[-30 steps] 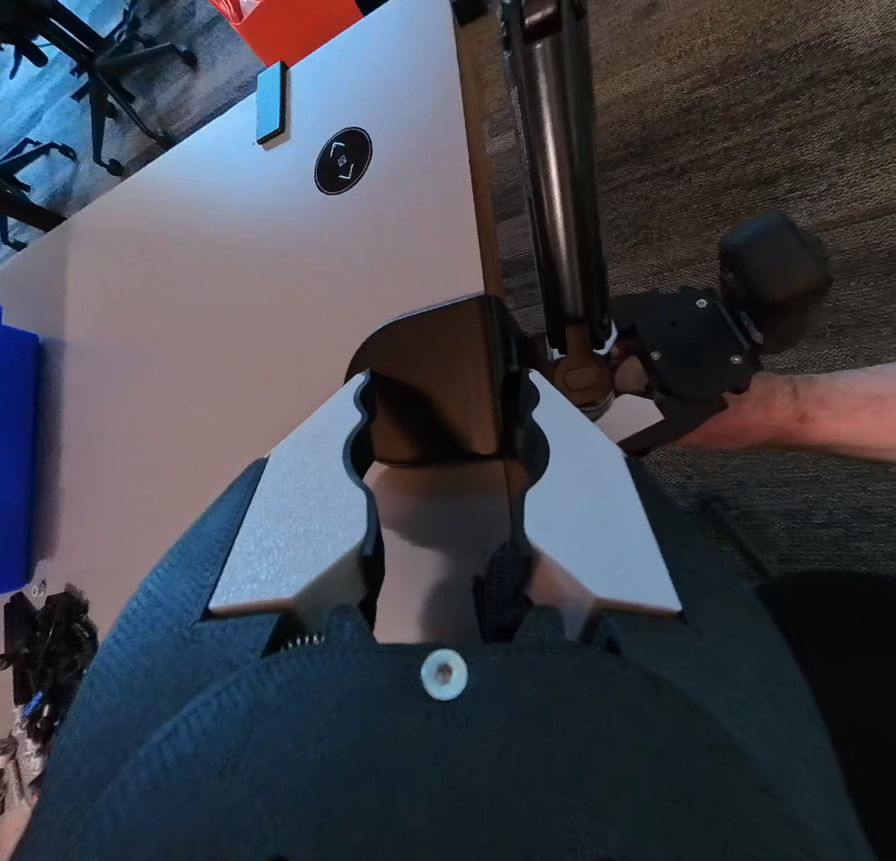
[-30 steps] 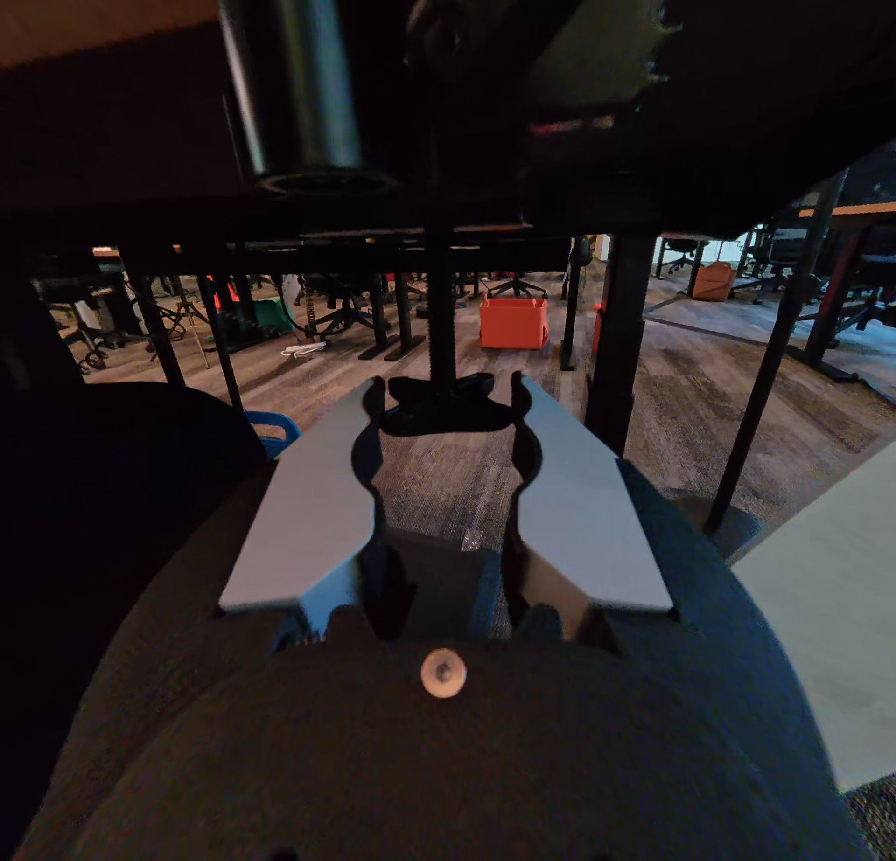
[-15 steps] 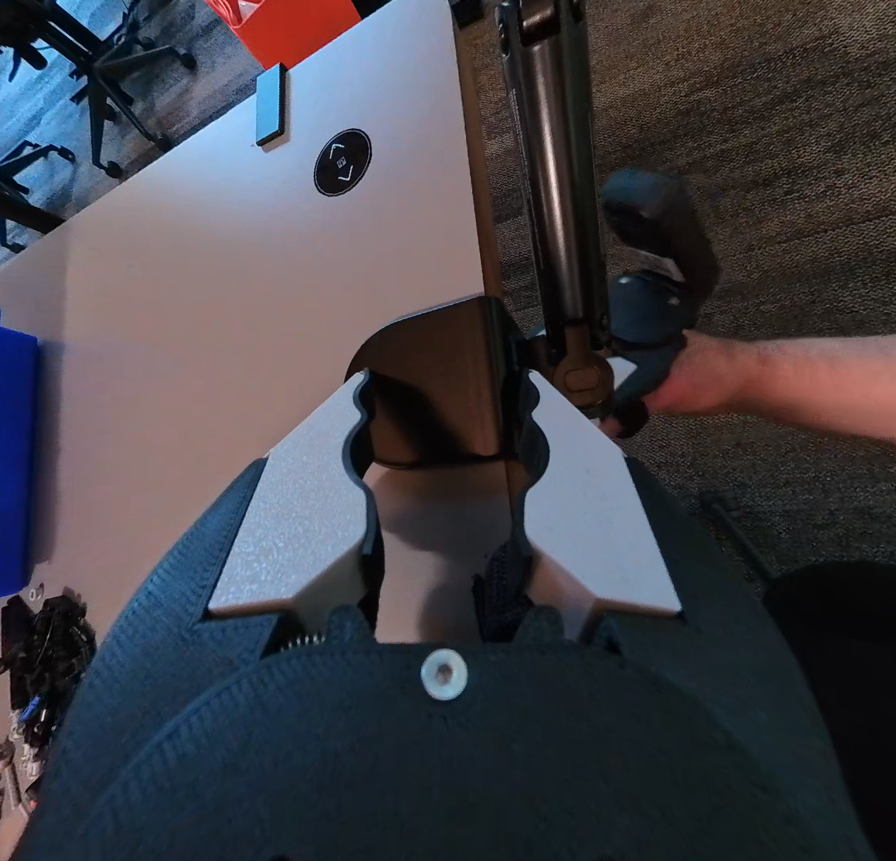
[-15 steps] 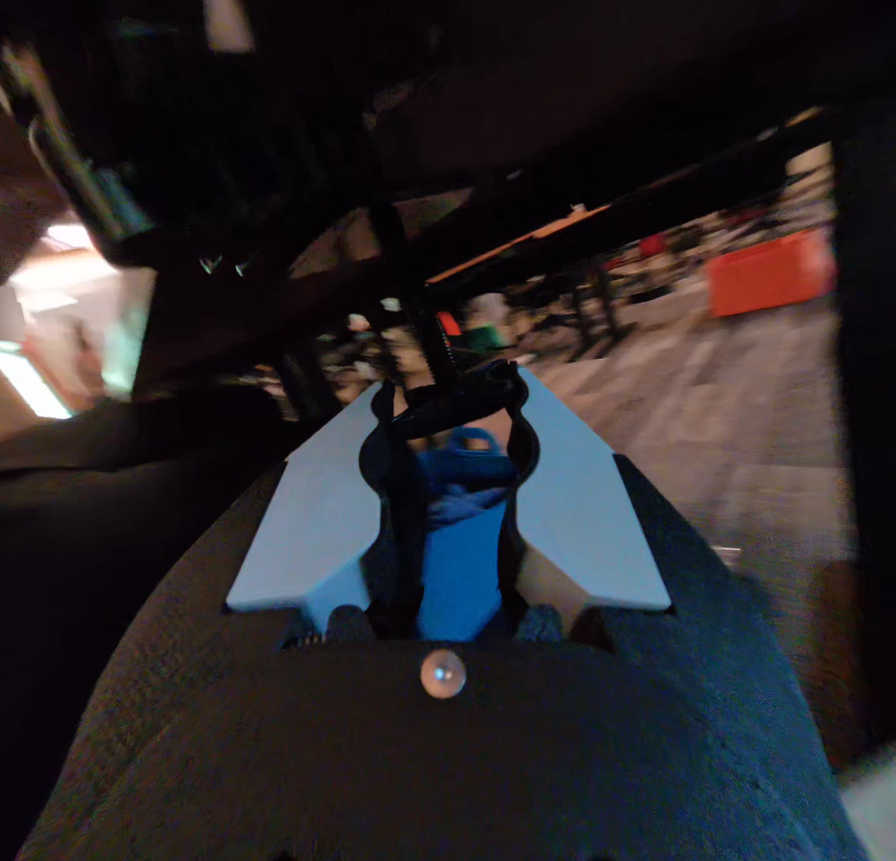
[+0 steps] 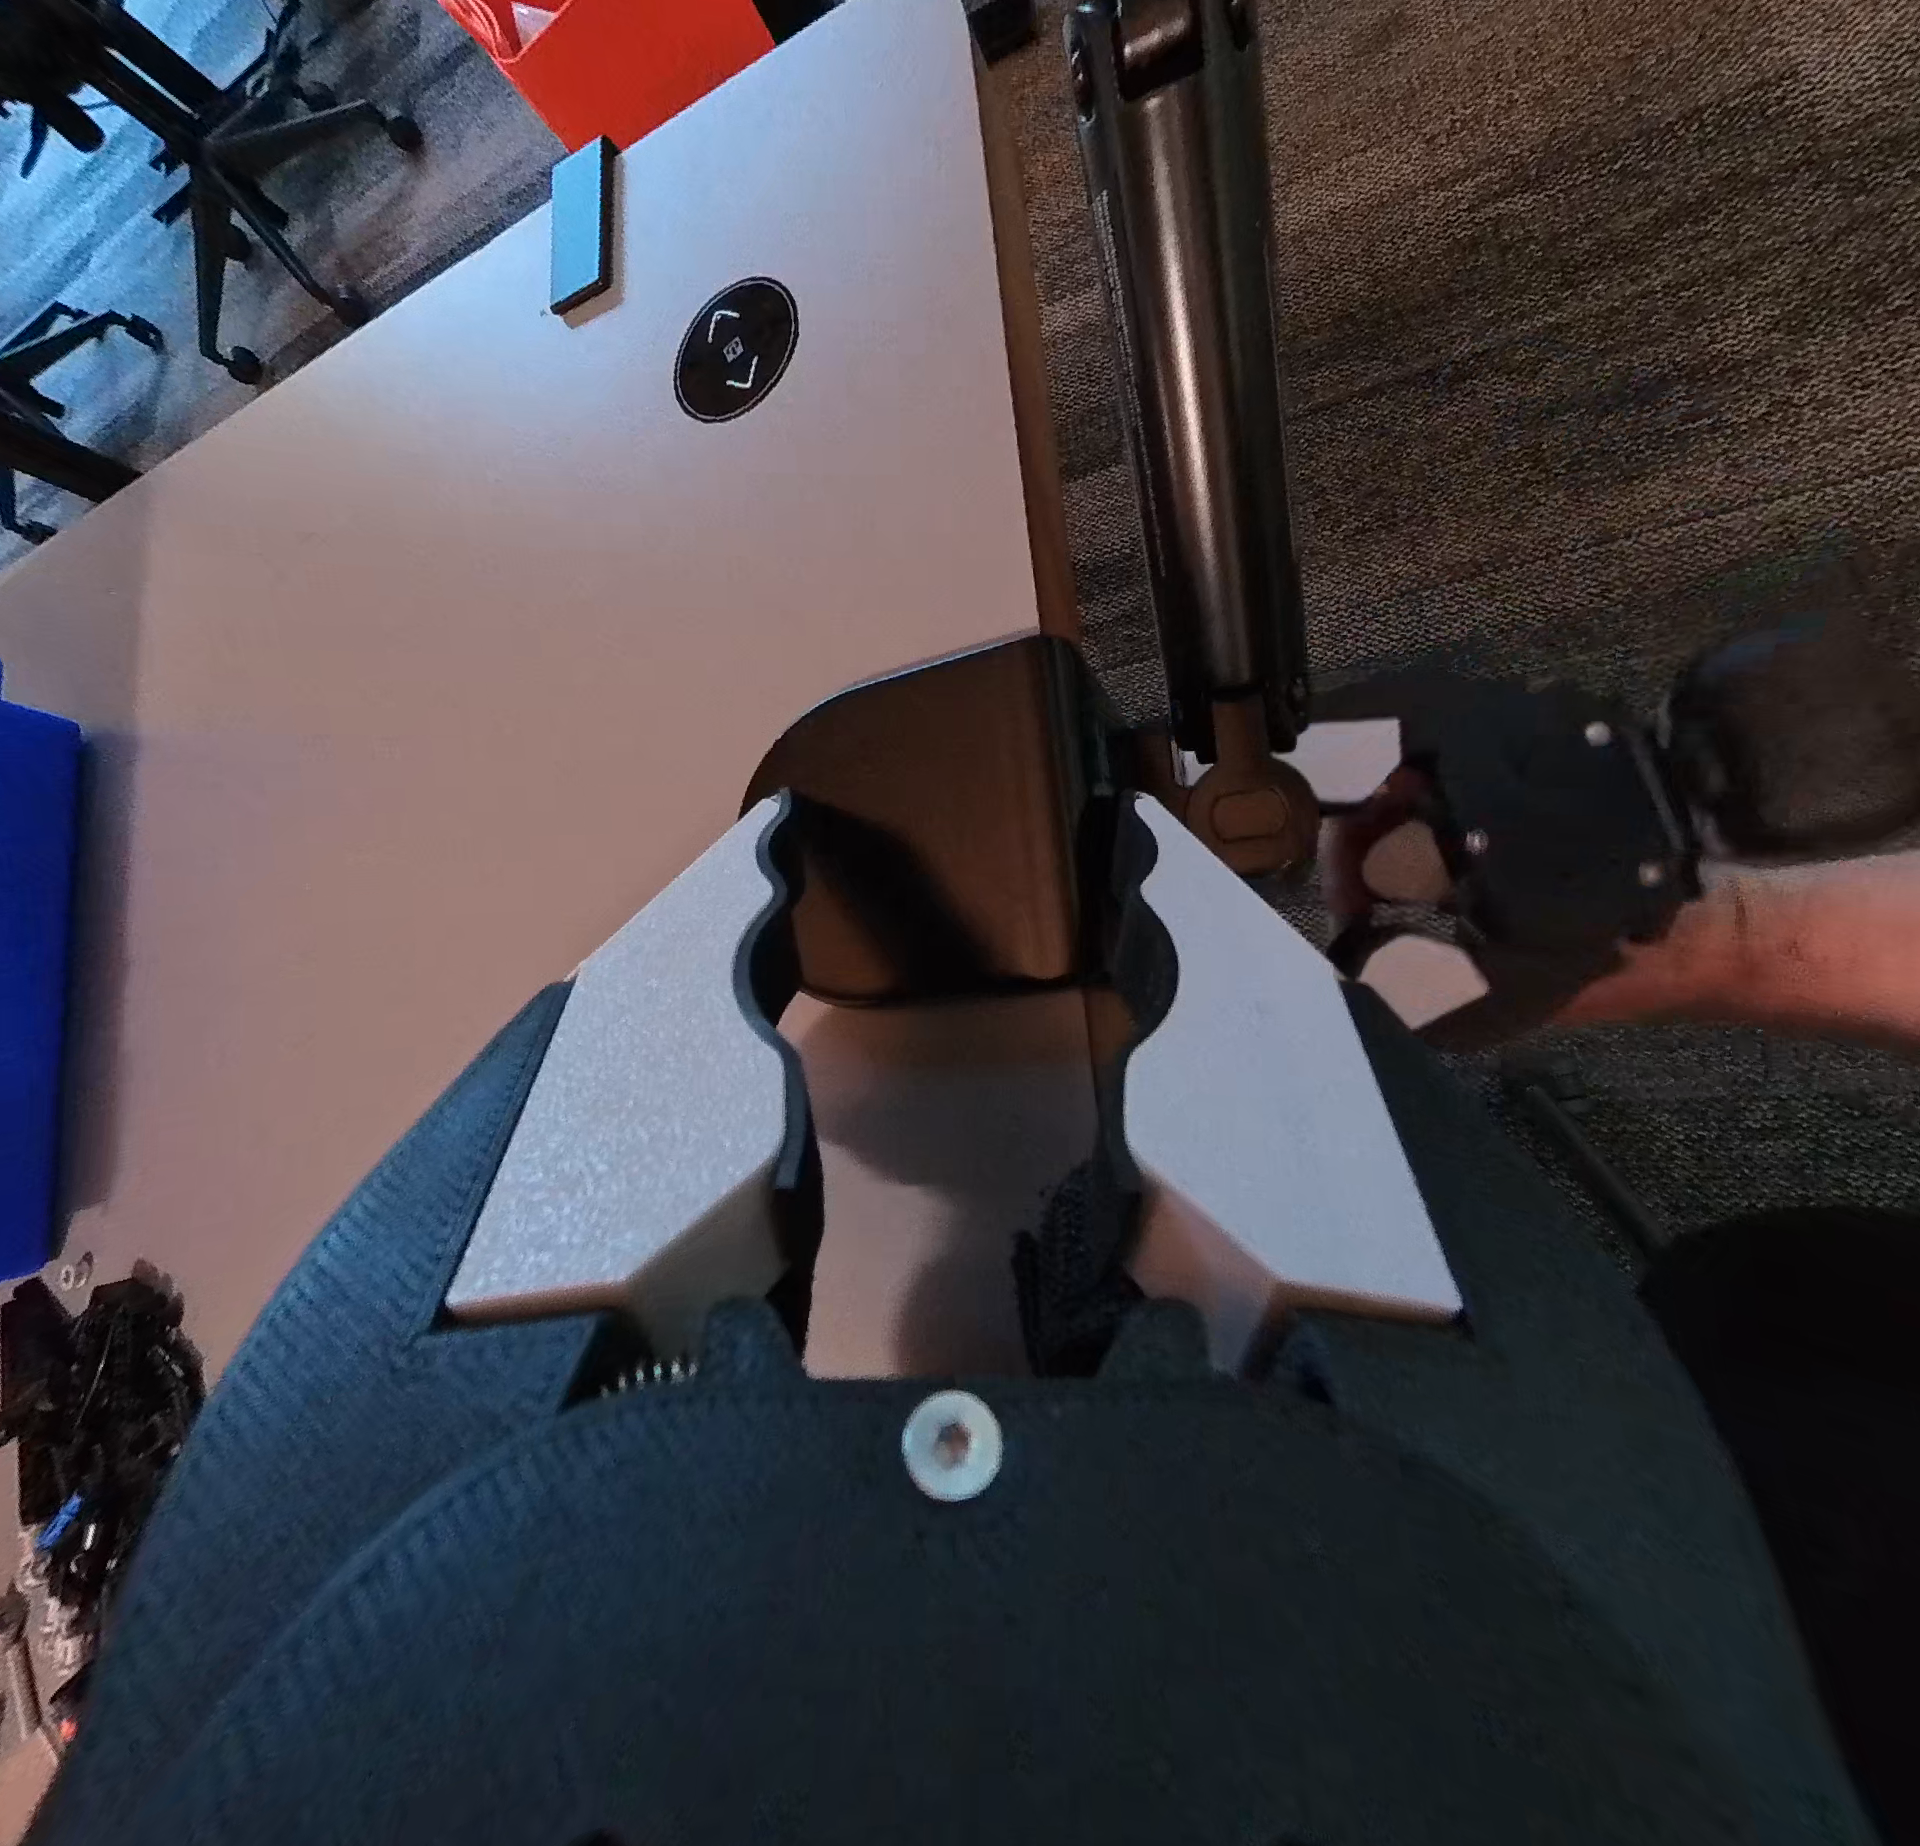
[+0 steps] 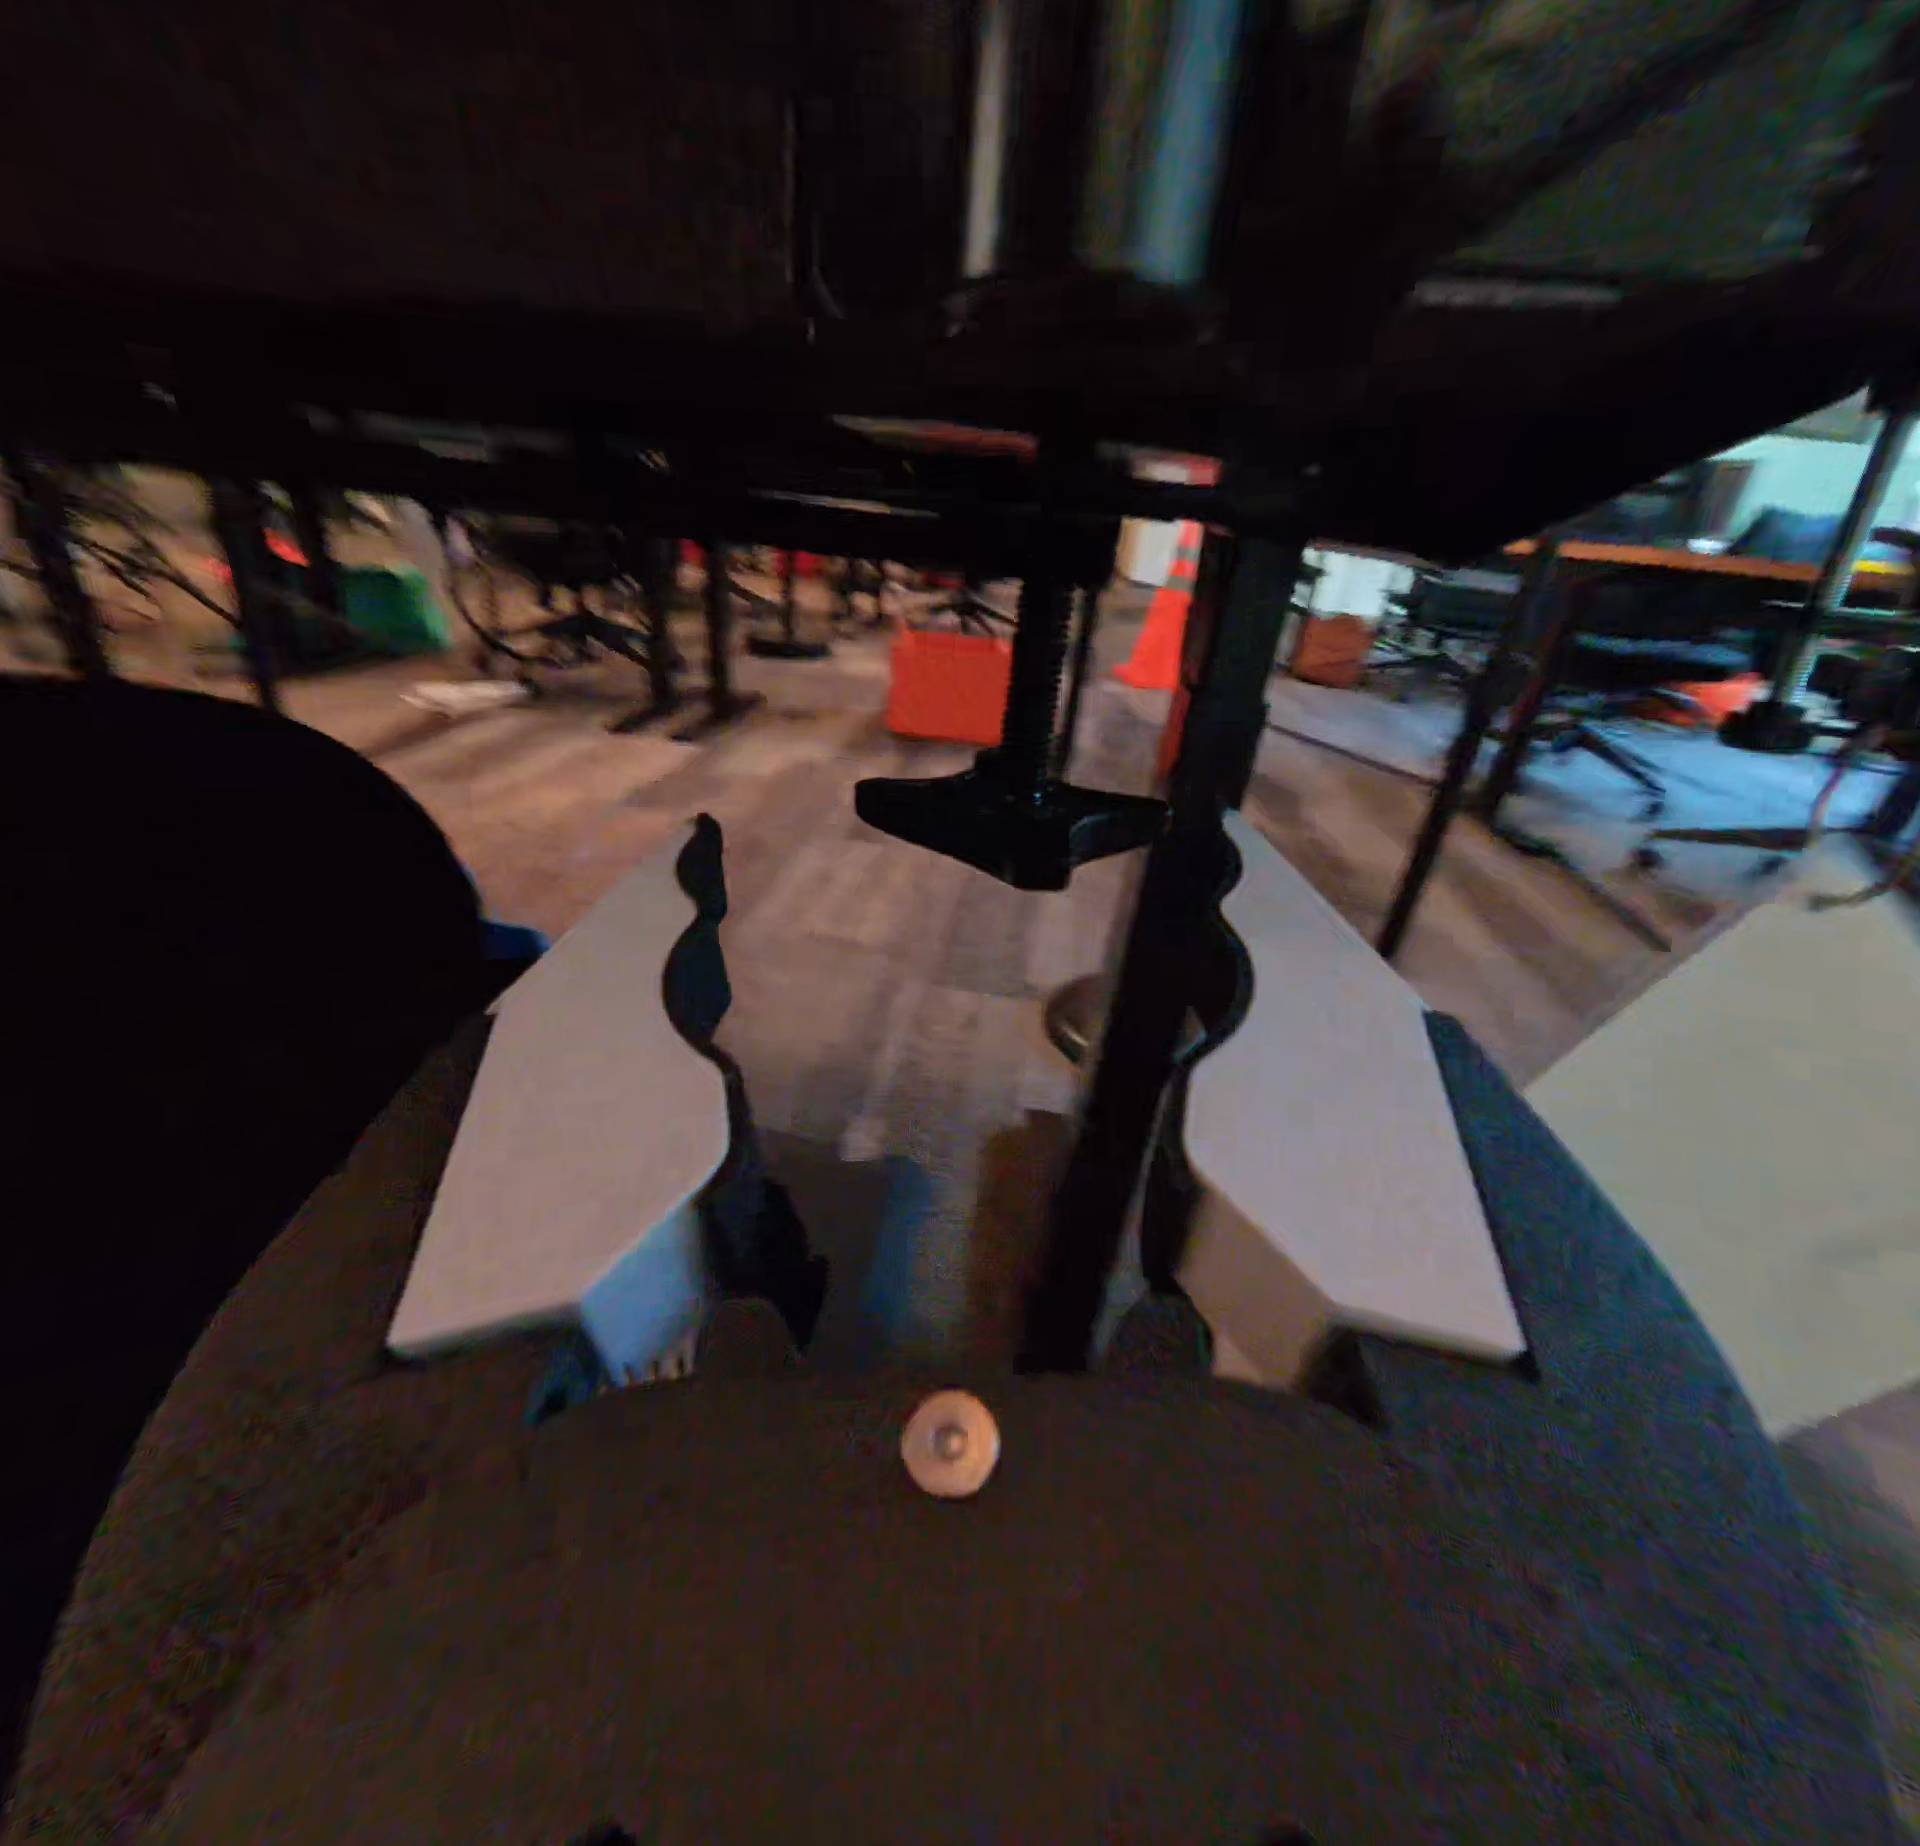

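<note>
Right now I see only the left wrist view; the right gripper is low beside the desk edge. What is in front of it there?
Observer: In the right wrist view, a black T-shaped knob on a threaded screw hangs under the desk, just ahead of the right gripper.
Operator: Are its fingers on the knob?
Observer: No. The jaws stand wide apart, and the knob sits beyond the tips, a little toward the right finger.
Operator: Is anything else near the fingers?
Observer: A black upright pole runs up between them, close to the right finger. I cannot tell whether it touches.
</note>
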{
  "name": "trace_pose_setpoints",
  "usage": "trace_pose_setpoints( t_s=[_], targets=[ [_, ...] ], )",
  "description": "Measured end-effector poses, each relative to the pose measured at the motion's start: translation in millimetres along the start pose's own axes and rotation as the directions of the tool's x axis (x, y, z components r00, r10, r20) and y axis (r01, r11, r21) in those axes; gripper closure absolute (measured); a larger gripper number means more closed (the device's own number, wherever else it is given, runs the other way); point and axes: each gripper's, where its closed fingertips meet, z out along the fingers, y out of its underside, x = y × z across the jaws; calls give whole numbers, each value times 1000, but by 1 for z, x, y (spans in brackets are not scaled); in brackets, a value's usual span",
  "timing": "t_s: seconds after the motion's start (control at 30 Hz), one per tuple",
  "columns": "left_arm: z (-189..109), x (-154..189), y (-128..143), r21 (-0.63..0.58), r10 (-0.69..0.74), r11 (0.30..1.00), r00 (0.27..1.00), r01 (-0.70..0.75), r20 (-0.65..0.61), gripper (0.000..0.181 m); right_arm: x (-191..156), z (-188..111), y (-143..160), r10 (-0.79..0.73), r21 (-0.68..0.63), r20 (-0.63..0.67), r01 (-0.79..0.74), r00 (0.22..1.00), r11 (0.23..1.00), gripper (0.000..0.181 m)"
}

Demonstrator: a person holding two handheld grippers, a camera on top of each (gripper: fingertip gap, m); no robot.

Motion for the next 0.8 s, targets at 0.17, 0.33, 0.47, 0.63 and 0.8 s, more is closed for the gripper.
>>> trace_pose_setpoints(
  t_s=[0.17,0.33,0.47,0.63,0.8],
  targets=[
    [0,0,0,-2,2,1000,1000,-2,4,120,10,21,8,55,-68,-82,-61,995,996,115],
    [0,0,0,0,1,1000,1000,-1,3,120,7,22,9,78,-77,32,-76,996,994,114],
    [0,0,0,3,-4,1000,1000,4,-7,120,-2,20,8,216,-87,290,-199,932,976,115],
    [1,0,0,4,-7,1000,1000,7,-13,120,-12,16,4,306,-119,581,-293,754,949,115],
    [1,0,0,3,-1,1000,1000,1,-5,121,4,13,0,262,42,285,-285,922,957,101]
  ],
)
